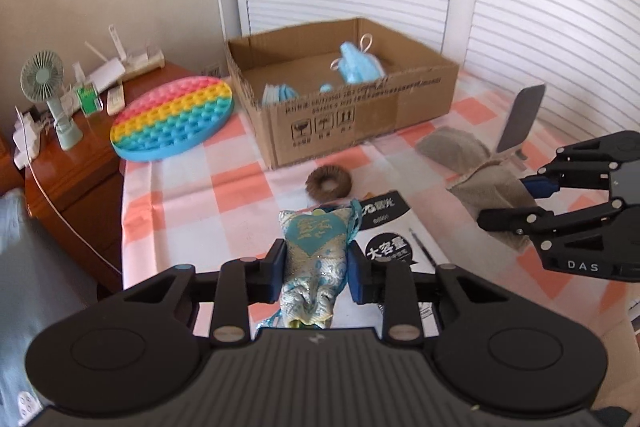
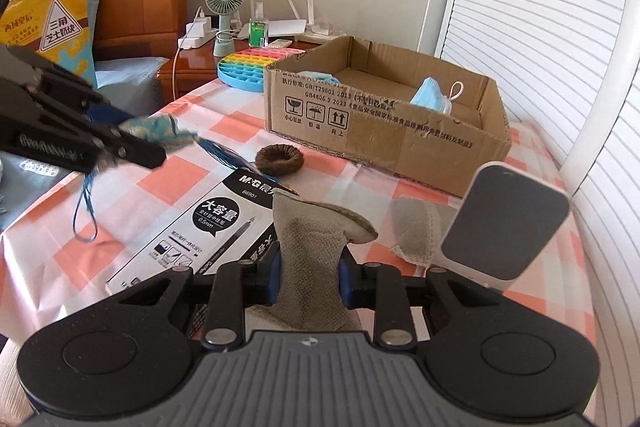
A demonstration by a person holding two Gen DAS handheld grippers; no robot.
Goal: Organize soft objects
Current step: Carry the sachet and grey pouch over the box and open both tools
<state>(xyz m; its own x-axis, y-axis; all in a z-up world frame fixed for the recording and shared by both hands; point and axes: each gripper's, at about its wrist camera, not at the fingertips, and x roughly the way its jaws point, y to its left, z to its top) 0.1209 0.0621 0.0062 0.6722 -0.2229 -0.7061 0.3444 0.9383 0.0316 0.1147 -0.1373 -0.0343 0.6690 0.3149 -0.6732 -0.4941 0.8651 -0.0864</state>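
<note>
Sitting pinched between left gripper (image 1: 316,269) fingers: brocade sachet (image 1: 314,259).

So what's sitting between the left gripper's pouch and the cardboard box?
In the left wrist view, a brown scrunchie lies on the checked tablecloth between the brocade pouch and the cardboard box; otherwise bare cloth.

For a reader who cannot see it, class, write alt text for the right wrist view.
The right tool grips a grey sock above a checked tablecloth. Ahead sits an open cardboard box holding blue face masks, with a brown hair tie in front. At left, the left tool holds a blue pouch.
</note>
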